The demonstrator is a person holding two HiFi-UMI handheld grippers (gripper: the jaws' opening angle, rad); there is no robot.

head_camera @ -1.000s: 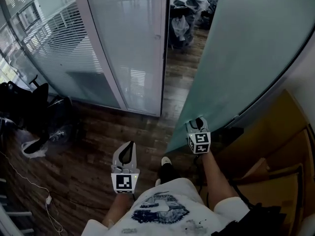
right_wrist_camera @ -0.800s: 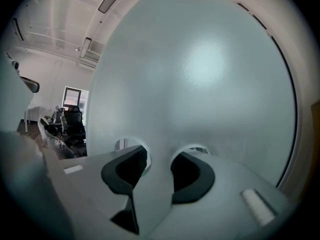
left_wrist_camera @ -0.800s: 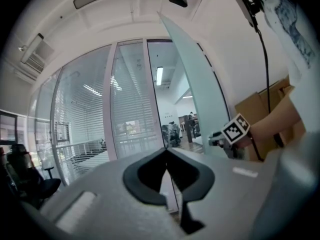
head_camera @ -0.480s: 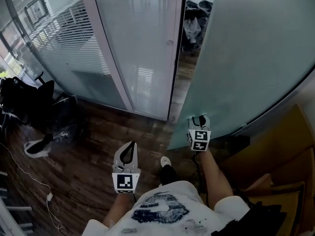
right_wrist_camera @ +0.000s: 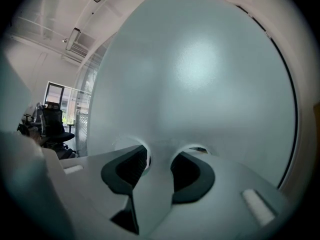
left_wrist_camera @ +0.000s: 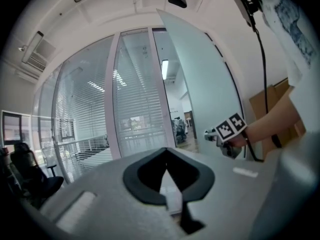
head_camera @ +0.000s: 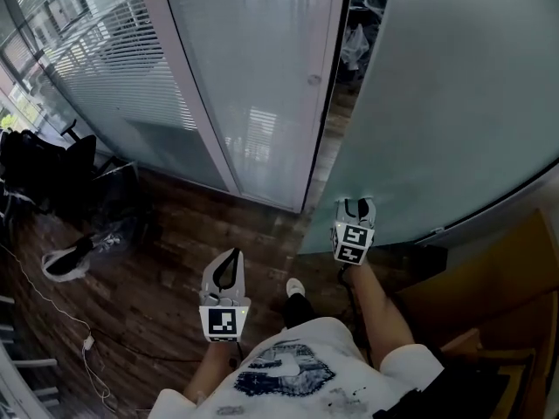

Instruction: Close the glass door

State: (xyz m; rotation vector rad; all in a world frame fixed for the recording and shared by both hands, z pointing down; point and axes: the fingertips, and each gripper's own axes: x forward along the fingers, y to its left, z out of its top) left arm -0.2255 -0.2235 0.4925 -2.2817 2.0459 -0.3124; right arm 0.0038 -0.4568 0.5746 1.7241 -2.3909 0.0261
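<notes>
Currently, left to right. Far left: black office chair [head_camera: 77, 154] with dark bags round it, parked on the wood floor [head_camera: 166, 251]; white cable [head_camera: 87, 342] trailing across the boards nearer the camera. Behind that, fixed glass wall with slatted blinds [head_camera: 113, 85], then a white-framed fixed glass panel [head_camera: 262, 77]. Holding the left gripper [head_camera: 231, 258] low over bare floor, roughly level, well apart from any glass; jaws closed tip to tip, nothing between them. Just right of it, white shoe [head_camera: 295, 286] on the floor. Next, narrow gap [head_camera: 342, 77] between the fixed panel and the door's free edge, so not shut yet; bagged clutter visible beyond. Holding the right gripper [head_camera: 356, 204] at the lower part of the frosted glass door [head_camera: 454, 94], close to its free edge; jaws about half apart, gripping nothing, tips up against the door's face, frosted pane filling that gripper's view. Door standing ajar, bottom corner just left of the right gripper. Far right: brown boards [head_camera: 515, 269] behind the door, leaning or stacked, can't tell which.
</notes>
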